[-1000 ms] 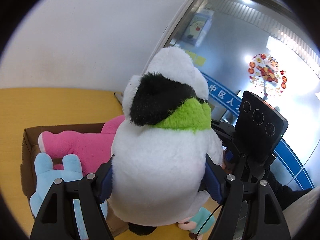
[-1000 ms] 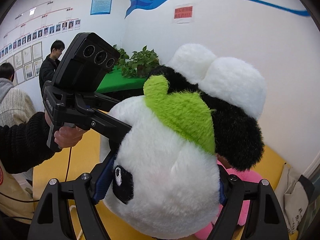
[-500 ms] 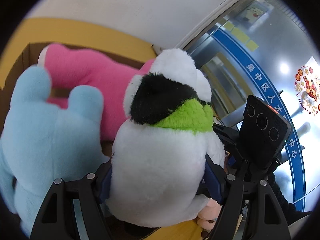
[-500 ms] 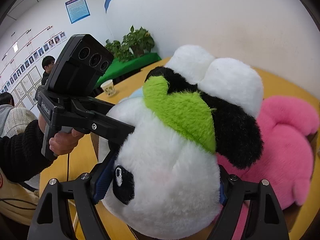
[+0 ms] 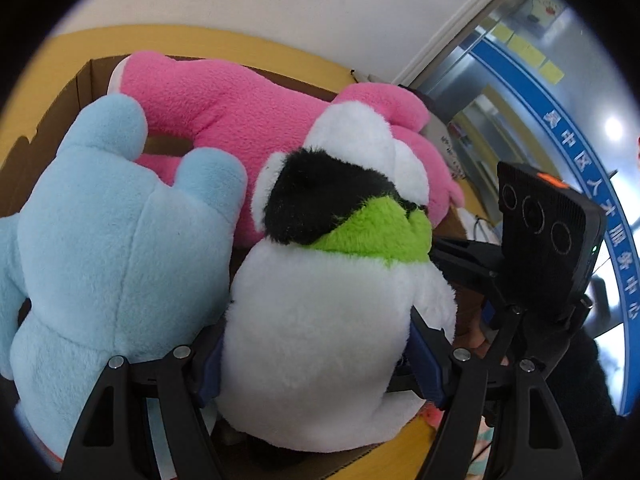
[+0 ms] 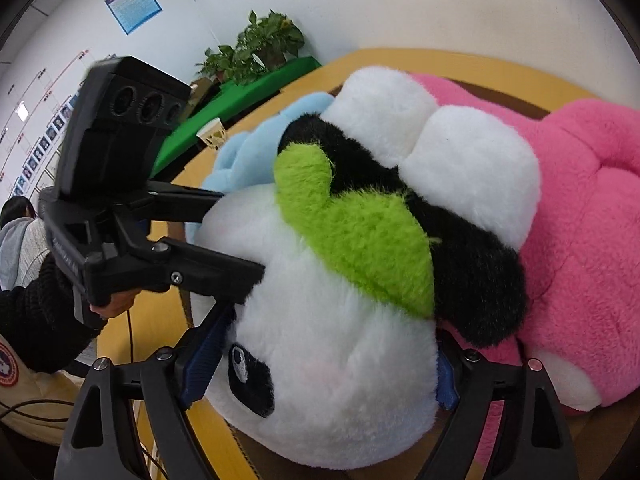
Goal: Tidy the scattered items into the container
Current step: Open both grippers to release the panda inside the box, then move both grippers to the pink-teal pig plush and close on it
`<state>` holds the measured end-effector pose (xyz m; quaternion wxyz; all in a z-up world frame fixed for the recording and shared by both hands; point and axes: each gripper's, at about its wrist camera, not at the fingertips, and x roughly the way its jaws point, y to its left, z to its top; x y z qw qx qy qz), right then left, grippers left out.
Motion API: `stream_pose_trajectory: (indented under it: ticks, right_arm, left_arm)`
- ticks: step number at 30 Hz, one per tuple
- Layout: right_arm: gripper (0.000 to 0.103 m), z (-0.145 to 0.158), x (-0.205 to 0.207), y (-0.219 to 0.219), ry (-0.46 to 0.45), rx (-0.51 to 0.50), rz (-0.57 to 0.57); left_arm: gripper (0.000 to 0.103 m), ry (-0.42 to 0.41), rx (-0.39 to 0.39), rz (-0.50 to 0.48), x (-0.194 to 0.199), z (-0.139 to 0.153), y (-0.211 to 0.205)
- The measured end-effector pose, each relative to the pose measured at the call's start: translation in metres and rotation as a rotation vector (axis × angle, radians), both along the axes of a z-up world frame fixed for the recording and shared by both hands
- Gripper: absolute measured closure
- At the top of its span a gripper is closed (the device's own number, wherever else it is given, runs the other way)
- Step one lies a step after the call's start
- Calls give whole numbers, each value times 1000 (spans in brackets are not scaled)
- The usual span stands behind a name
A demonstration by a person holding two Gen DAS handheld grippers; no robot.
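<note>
Panda plush (image 5: 332,344) wedged against blue plush (image 5: 120,240) and box wall (image 5: 84,80).

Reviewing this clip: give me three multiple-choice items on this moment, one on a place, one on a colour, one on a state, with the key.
1. The panda plush sits:
A. in the cardboard box
B. on the floor
C. on a shelf

2. The plush along the box's far side is:
A. yellow
B. pink
C. grey

3. The panda is:
A. lying free
B. between one gripper's jaws
C. between both grippers' jaws

Key: A, its base is inside the box edge; B, pink fur; C, left gripper and right gripper flank it.
</note>
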<state>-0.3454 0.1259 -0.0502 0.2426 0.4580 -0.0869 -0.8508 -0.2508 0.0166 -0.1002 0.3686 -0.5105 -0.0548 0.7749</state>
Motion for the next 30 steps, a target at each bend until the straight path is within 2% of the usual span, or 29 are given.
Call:
stream_pose_trajectory:
  ticks: [3,5,8,11,14,16,17,21,24,26,30]
  right_arm:
    - [3,2,2,-2,7,18,-25]
    - [0,12,11,-4,57,43,-47]
    - [0,36,28,-9,133,50,-99]
    - [0,60,55,-18,203,82,-193]
    - [0,79,79,-34,252,205,-310]
    - [0,94,99,-44,323,323,-450]
    - [0,97,109,-35,342,344,-507]
    - [0,107,154,-17,363,289,-700]
    - [0,108,175,-30,353,349,-803]
    - [0,109,186,-37,349,385,-820]
    - [0,111,201,-48,330,375,-825]
  left_arm:
    - [24,8,15,0,2,6,-5]
    - [24,16,6,5,7,13,-10]
    - [26,114,-40,31,23,37,-23]
    - [26,221,-53,58,44,64,-44]
    - [26,303,-74,113,69,86,-54]
    - [26,325,-85,154,86,94,-60]
    - [26,330,-84,178,95,97,-65]
    - [26,373,-79,230,129,105,-71]
    - [26,398,-98,224,145,105,-69]
    - [26,391,-100,216,153,103,-71]
    - [26,387,-68,218,166,103,-76]
